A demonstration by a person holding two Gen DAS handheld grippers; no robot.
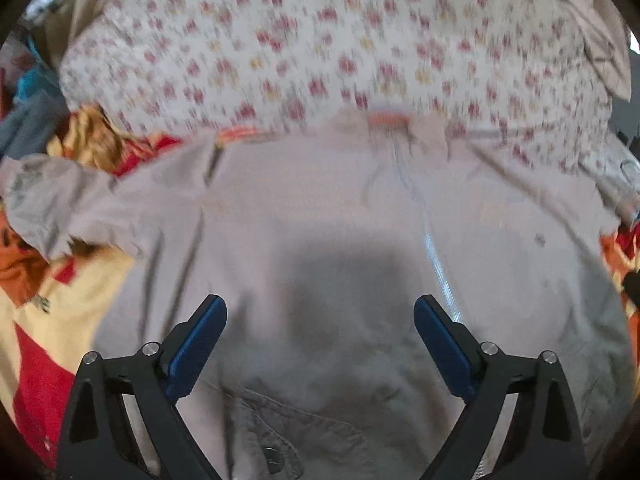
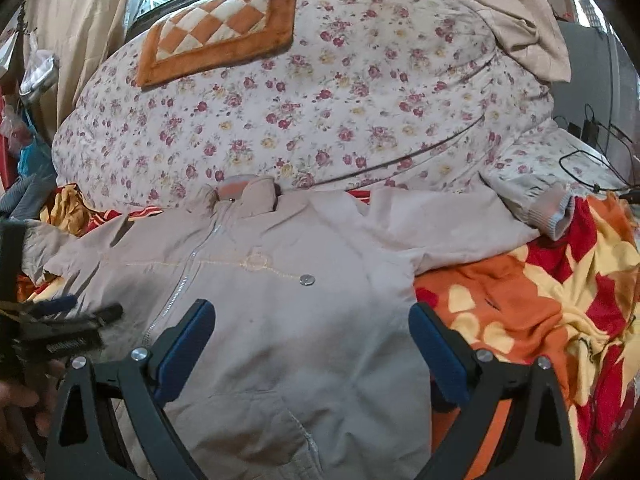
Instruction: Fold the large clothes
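As the left wrist view looks down over it, the beige jacket point(image 1: 340, 208) lies front-up and spread on the bed, its collar toward the floral quilt point(image 1: 320, 48). The left claw point(image 1: 320, 316) hangs just above the lower front with jaws wide apart and nothing between them. I'd judge the cloth light and limp, thin enough to bunch, so it wants pinching at a hem or sleeve edge, not mid-panel. This view is smeared: the zip point(image 1: 436, 256) is a pale streak, the collar is mush, and a shadow covers the middle. The sleeve to the left point(image 1: 48, 204) is crumpled, its cuff not to be made out.

From the right wrist view things are sharper. The right claw point(image 2: 312, 320) is likewise spread wide and empty over the jacket's point(image 2: 288, 320) lower front. The far sleeve runs out to a ribbed cuff point(image 2: 556, 212) on the red and orange blanket point(image 2: 540, 300), a good firm spot to grip. A snap point(image 2: 307, 279) shows on the chest. The bottom hem is cut off by the frame, and the other claw at the left edge is a blur.
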